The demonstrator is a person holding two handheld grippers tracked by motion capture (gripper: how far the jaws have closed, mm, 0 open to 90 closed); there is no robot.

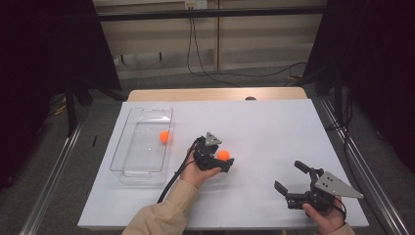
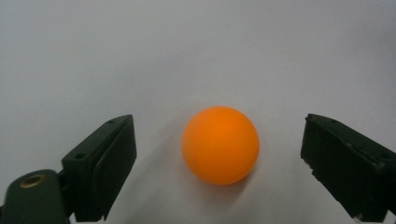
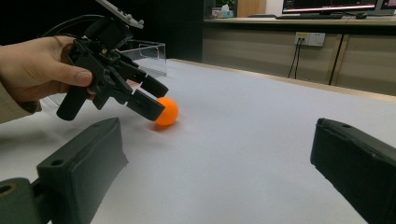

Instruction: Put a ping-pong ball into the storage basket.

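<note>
Now we see the left claw [image 2: 219,154] spread wide around an orange ball [image 2: 220,144] on the white table [image 1: 274,127], pads not touching. Risk: an uneven close nudges the ball, which rolls off. Right claw [image 1: 292,180] open, empty.

This looks like a lab or test room. Black curtains [image 1: 44,49] flank a white-covered desk [image 1: 274,127], cables [image 1: 205,68] trail across the grey floor, and a monitor [image 3: 327,5] sits on a side counter with wall sockets [image 3: 310,38].
</note>
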